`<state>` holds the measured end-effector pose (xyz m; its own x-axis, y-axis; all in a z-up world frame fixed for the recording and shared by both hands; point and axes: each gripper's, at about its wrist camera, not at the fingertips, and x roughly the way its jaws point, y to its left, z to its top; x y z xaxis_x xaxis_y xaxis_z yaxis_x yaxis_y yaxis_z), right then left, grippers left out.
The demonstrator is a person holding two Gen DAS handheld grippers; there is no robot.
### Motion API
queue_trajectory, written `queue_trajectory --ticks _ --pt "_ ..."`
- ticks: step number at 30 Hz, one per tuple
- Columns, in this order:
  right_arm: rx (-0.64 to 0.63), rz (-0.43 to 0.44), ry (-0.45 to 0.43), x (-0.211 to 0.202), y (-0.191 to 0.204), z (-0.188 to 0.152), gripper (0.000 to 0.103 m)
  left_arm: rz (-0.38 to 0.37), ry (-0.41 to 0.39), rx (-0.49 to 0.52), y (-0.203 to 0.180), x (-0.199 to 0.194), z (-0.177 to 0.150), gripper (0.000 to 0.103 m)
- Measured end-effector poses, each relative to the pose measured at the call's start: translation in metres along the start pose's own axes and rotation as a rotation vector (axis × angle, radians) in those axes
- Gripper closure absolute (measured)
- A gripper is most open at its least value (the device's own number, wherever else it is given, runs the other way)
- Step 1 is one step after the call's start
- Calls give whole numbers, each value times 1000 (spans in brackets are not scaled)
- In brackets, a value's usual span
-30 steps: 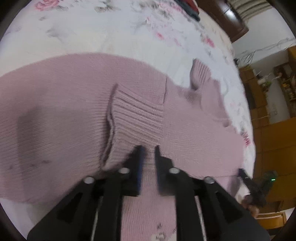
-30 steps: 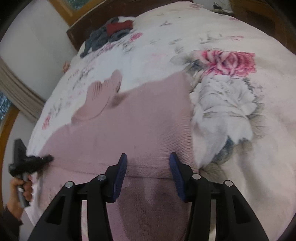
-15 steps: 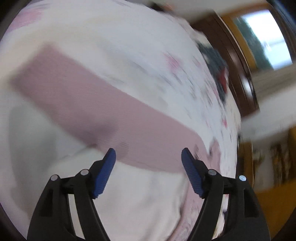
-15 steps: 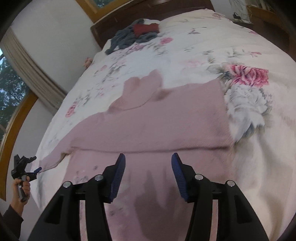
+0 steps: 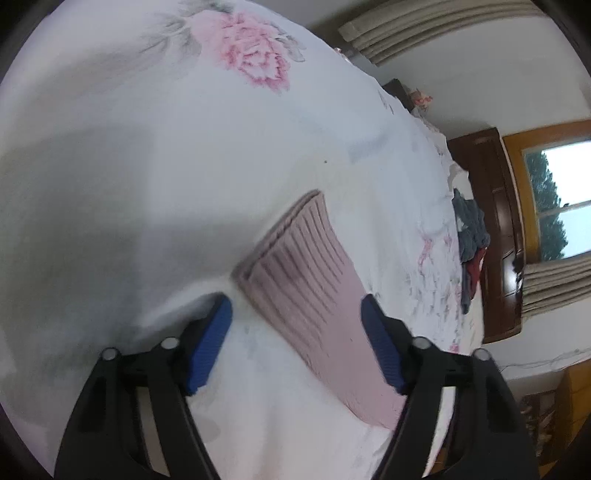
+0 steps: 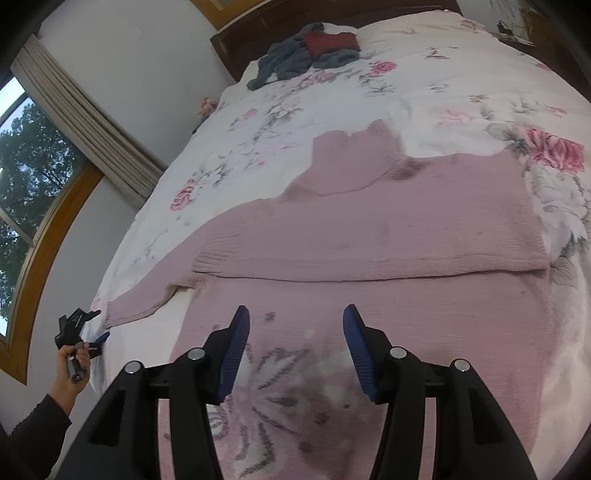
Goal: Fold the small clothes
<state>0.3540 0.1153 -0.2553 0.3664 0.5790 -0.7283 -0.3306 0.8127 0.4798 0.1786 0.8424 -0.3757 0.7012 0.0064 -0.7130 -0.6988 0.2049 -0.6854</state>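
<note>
A pink knit sweater (image 6: 369, 236) lies flat on the floral bedspread, its right sleeve folded across the body and a pale flower pattern near its hem. Its left sleeve stretches out to the left, ending in a ribbed cuff (image 5: 295, 251). My left gripper (image 5: 299, 332) is open, its blue pads either side of that cuff, just short of it. In the right wrist view the left gripper (image 6: 83, 332) shows small at the sleeve end, held by a hand. My right gripper (image 6: 295, 339) hovers open over the patterned lower body of the sweater, holding nothing.
A heap of grey and red clothes (image 6: 306, 51) sits at the far end of the bed by the dark wooden headboard (image 6: 332, 14). Curtains and a wood-framed window (image 6: 33, 192) line the left wall. The bed edge (image 6: 107, 369) runs just beyond the sleeve cuff.
My left gripper let go of the folded cuff on the sweater body, opened, and swung out to the left sleeve's cuff. The right gripper pulled back and up, still open.
</note>
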Motion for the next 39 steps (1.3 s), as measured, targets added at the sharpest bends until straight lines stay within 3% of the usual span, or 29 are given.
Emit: queue_trajectory --ticks 3,5,9,16,20,25,28,34,39 --pt "-12 10 9 4 9 -2 49 29 26 35 -7 11 3 86" --pt "-15 16 12 4 14 -4 49 52 11 60 -13 8 4 95" --pt "-16 28 15 1 17 -7 49 -20 -23 129 -54 -8 2 96" --pt "27 53 6 -18 8 -16 49 -220 -19 368 -205 -28 -41 97" --pt "42 53 -12 -36 -2 -22 49 -312 34 526 -306 -14 -97 97" --pt "81 45 -32 -55 -28 -26 49 -361 127 663 -385 21 -180 97" --pt "114 39 -36 -62 -46 -29 49 -354 199 745 -413 55 -237 97" --pt "180 25 -38 -67 -83 -36 49 -299 369 877 -423 139 -340 97" --pt "202 6 -22 -64 -99 -32 49 -235 520 948 -395 211 -419 94"
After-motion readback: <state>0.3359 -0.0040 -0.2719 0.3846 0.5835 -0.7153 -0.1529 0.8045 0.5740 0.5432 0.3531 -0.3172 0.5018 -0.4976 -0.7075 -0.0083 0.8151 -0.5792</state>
